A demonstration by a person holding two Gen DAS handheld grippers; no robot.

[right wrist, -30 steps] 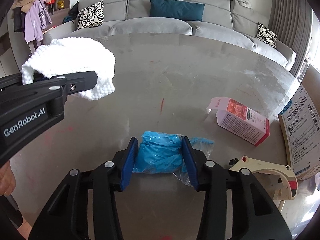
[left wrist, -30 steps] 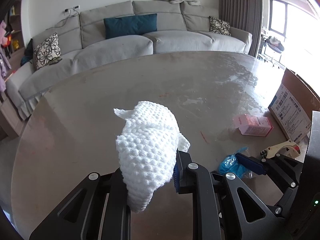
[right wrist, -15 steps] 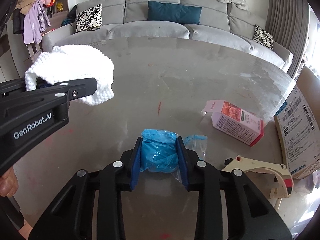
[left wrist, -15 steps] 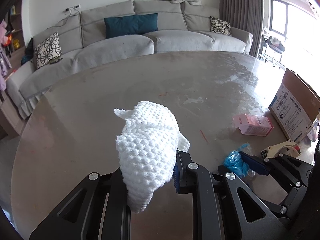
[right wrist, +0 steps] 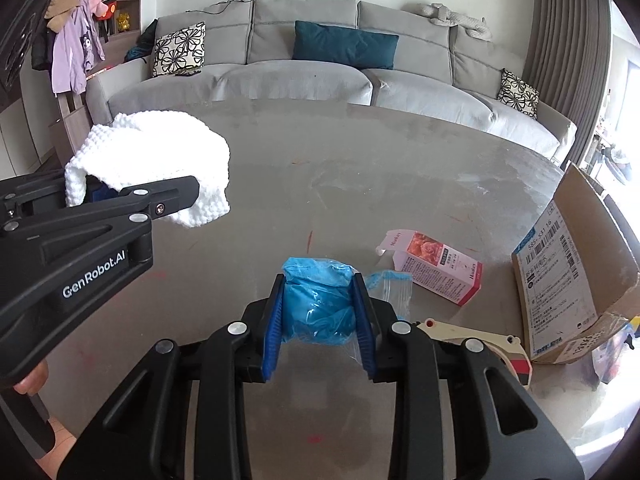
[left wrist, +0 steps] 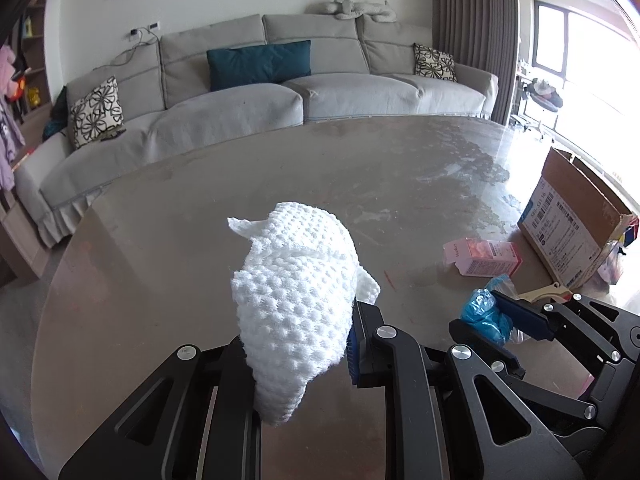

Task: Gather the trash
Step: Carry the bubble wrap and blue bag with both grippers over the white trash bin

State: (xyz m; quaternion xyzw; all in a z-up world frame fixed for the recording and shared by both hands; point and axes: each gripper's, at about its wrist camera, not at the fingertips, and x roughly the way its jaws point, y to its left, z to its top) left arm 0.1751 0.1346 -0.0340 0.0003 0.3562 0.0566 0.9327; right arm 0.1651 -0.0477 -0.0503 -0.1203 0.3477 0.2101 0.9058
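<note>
Trash on the table (right wrist: pixel 360 184): blue bag (right wrist: pixel 318 304) clenched in right hand-held gripper (right wrist: pixel 318 320), white paper towel (left wrist: pixel 296 304) clamped in left hand-held gripper (left wrist: pixel 296 360), held off the surface, prob. for carrying to the cardboard box (right wrist: pixel 576 280). Pink carton (right wrist: pixel 438 268) remains.

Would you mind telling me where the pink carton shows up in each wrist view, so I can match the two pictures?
Left wrist view: the pink carton lies on the table at right of centre, just left of the cardboard box.
Right wrist view: it lies right of centre, beyond the right claw and its blue bag.
Shared landmark: the cardboard box with the shipping label, right of the carton in both views.
</note>
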